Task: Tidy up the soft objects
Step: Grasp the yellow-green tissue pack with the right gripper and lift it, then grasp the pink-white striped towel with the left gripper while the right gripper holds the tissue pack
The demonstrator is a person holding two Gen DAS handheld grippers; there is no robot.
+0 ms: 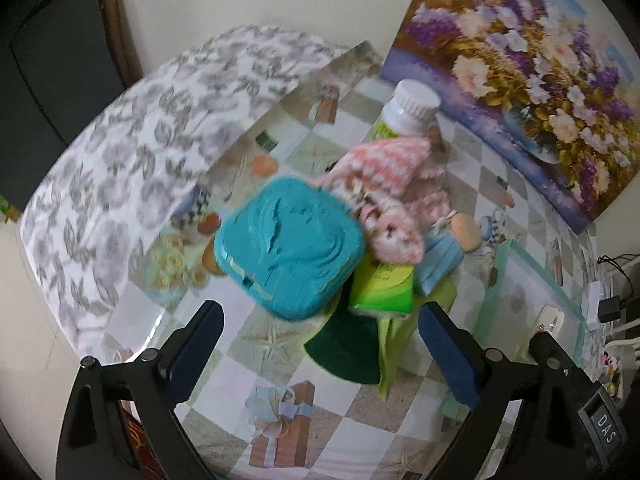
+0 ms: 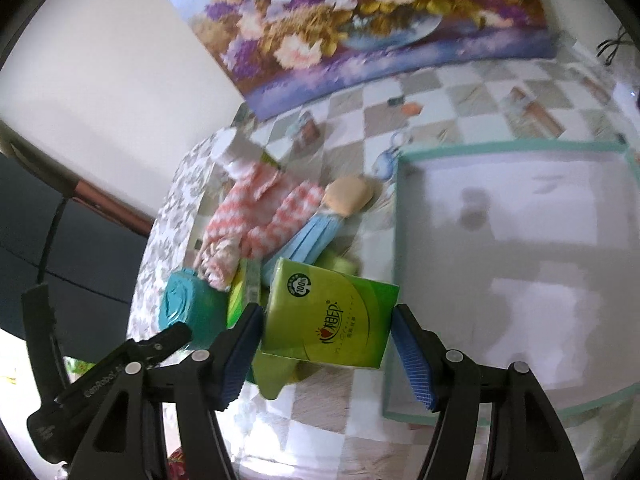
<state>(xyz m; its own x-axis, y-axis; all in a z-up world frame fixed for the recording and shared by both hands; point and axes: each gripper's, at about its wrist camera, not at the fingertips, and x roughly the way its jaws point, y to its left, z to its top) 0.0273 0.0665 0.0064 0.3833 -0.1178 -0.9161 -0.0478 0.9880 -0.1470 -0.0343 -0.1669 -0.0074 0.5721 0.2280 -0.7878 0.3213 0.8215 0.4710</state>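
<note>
A pile lies on the checked table: a teal wipes pack (image 1: 289,249), a pink-and-white knitted cloth (image 1: 384,184), a green tissue pack (image 1: 382,288), a blue cloth with a tan sponge (image 1: 466,232) and a green cloth (image 1: 360,344) underneath. My left gripper (image 1: 320,356) is open and empty, just short of the teal pack. In the right wrist view my right gripper (image 2: 326,356) has its blue pads on both sides of the green tissue pack (image 2: 332,316), closing on it. The teal pack (image 2: 184,304) and pink cloth (image 2: 256,216) lie beyond.
A white bin with a mint rim (image 2: 516,148) stands right of the pile. A white-capped bottle (image 1: 404,114) stands behind the cloths. A flower painting (image 1: 520,64) leans on the wall. Cables and a power strip (image 1: 612,308) are at the far right.
</note>
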